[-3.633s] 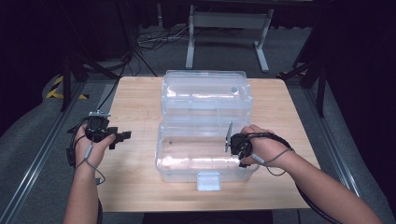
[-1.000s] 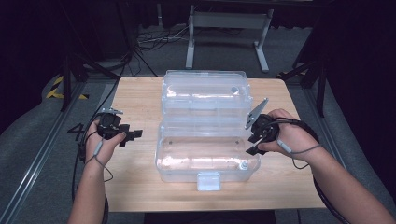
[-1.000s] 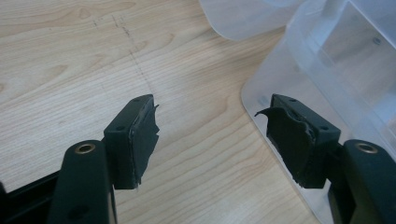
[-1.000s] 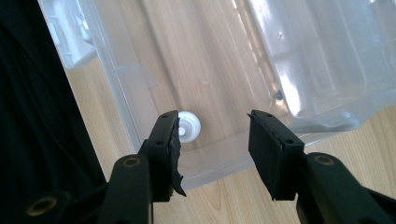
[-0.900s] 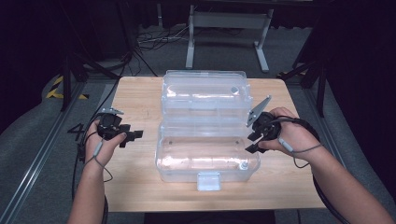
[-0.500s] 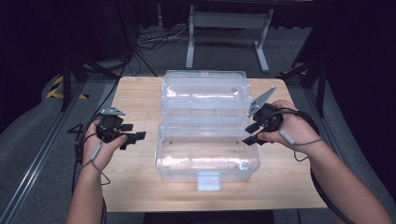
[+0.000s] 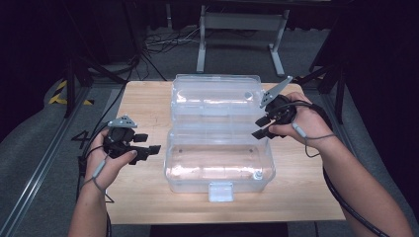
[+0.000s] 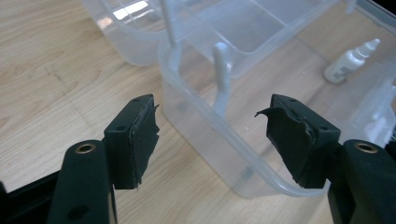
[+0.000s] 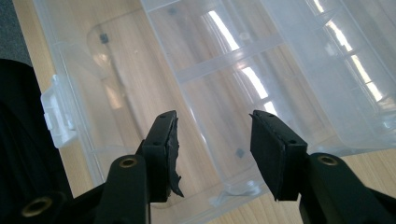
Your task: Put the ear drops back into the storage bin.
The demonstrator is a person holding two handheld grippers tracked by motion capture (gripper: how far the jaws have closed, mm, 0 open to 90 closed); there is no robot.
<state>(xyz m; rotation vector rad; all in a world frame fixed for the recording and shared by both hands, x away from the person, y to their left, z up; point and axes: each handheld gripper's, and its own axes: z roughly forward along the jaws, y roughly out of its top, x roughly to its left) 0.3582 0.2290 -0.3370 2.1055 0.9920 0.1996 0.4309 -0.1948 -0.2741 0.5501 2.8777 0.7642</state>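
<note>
A clear box (image 7: 220,163) lies open at the middle of the counter (image 7: 143,98), its lid (image 7: 215,96) laid back toward the far edge. The left hand-held gripper (image 7: 148,148) hovers beside the box's left wall, nearer the counter's left edge, jaws spread and holding nothing. The right hand-held gripper (image 7: 261,127) hangs over the box's right side by the hinge, jaws spread and empty. A small white bottle (image 8: 348,60) lies inside the box.

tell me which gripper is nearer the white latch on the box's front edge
Left. The left gripper sits just off the box's left side, near the latch; the right gripper is up by the open lid.
</note>
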